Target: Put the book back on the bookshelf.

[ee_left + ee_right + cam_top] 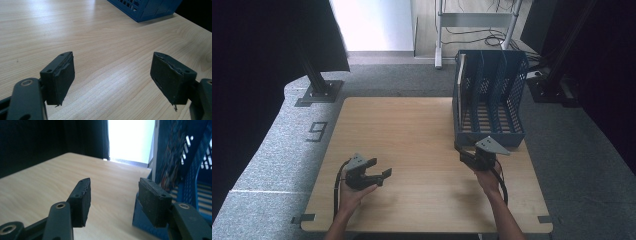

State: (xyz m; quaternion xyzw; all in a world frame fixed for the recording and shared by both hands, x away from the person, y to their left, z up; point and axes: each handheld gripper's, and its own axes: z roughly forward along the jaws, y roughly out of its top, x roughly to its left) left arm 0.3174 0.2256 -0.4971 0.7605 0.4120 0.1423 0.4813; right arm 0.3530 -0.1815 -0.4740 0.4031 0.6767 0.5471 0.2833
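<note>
A blue mesh file rack (490,138) with several upright slots stands at the table's back right. A thin flat item with a pale edge (460,75) stands in its leftmost slot; in the right gripper view it appears as a white edge with a patterned cover (169,152). My right gripper (463,154) hovers at the rack's front left corner (192,177), jaws open with nothing between them (113,195). My left gripper (380,170) rests low over the wood at the front left, jaws wide open and empty (116,72). The rack's corner (147,7) lies far ahead of it.
The light wooden table (412,125) has bare wood between the two grippers. Grey carpet surrounds it, with a black stand base (319,92) at the back left and a metal frame with cables (474,30) behind. Dark curtains hang on both sides.
</note>
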